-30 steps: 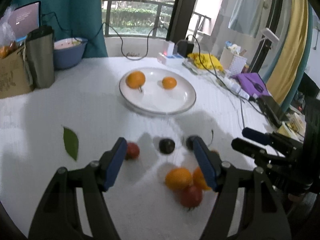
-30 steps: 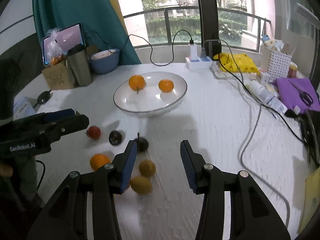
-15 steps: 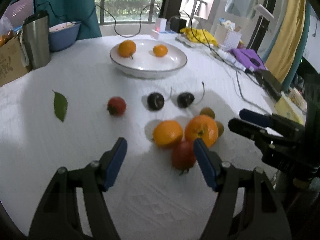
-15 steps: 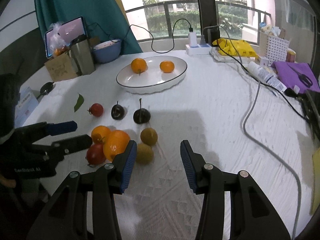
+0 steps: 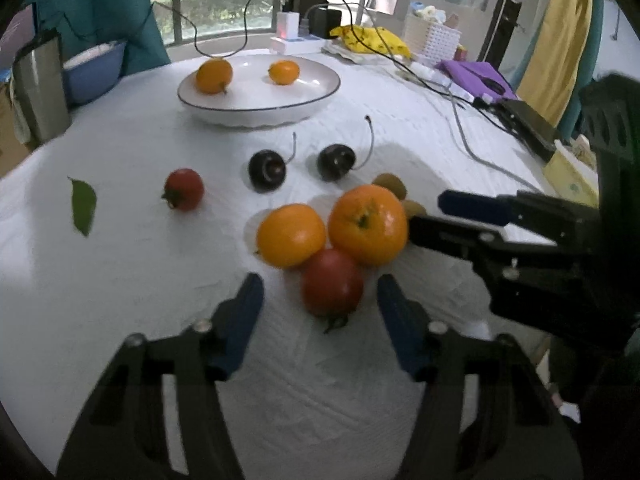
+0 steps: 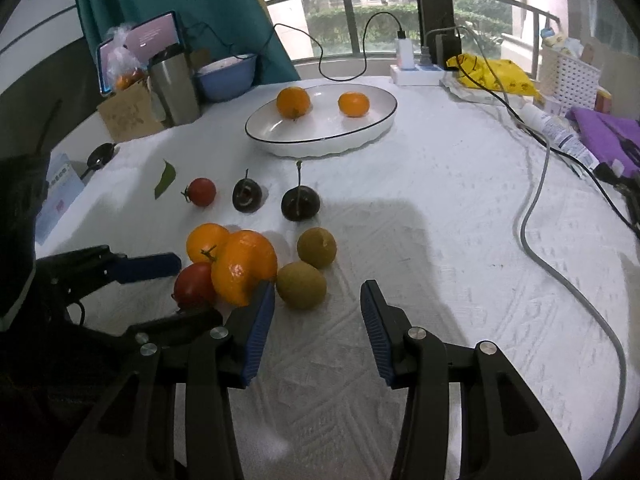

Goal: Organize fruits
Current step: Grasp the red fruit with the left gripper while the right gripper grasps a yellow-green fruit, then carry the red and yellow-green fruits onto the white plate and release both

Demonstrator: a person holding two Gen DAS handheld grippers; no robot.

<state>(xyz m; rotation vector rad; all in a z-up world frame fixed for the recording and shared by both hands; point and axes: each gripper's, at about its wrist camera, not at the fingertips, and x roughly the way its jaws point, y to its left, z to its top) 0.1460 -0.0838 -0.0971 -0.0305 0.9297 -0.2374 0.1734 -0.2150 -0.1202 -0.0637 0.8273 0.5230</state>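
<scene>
Two grippers, both spread wide, nothing held. Left wrist view, left to right: green leaf [image 5: 83, 206] mid-left, small red tomato [image 5: 183, 189], two dark cherries [image 5: 267, 170], orange pair [image 5: 291, 235] touching big red tomato [image 5: 332, 282] frame centre, just ahead of left gripper [image 5: 320, 312]. White plate [image 5: 256, 110] upper centre, two oranges inside. Right gripper [image 6: 318, 320] lower centre of its view, brown fruit [image 6: 301, 285] just ahead.

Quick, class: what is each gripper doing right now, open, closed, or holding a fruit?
Left gripper: open, empty, its fingers either side of the red tomato.
Right gripper: open, empty, just short of the greenish-brown fruit.
</scene>
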